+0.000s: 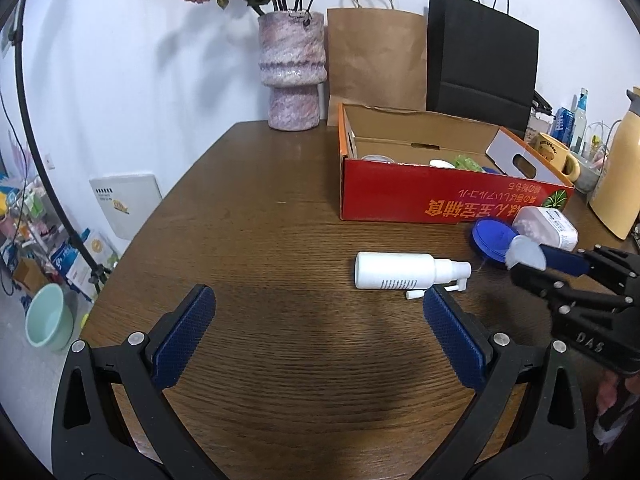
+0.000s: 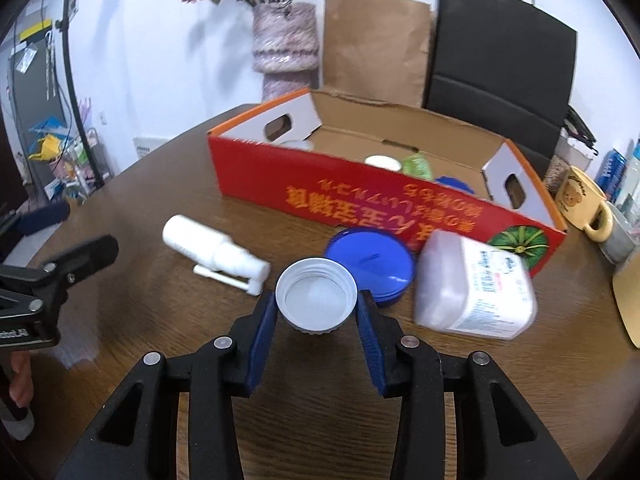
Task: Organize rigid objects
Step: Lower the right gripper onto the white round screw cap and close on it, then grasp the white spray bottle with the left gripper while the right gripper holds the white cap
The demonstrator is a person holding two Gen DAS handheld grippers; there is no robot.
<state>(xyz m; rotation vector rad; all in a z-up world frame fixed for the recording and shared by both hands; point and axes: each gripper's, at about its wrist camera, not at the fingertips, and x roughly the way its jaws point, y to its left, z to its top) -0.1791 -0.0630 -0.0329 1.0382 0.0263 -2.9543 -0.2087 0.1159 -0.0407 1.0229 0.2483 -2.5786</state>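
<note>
Gripping a white cap (image 2: 316, 300), right jaws reveal its hollow; left jaws gape.

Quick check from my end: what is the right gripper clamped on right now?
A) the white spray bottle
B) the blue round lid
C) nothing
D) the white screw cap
D: the right gripper's blue pads press both sides of the white screw cap, open side up.

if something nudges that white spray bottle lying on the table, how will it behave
The spray bottle lies on its side on the table, so its round body would probably roll. The nozzle arm sticking out should stop it quickly. It looks like stiff plastic, likely light.
</note>
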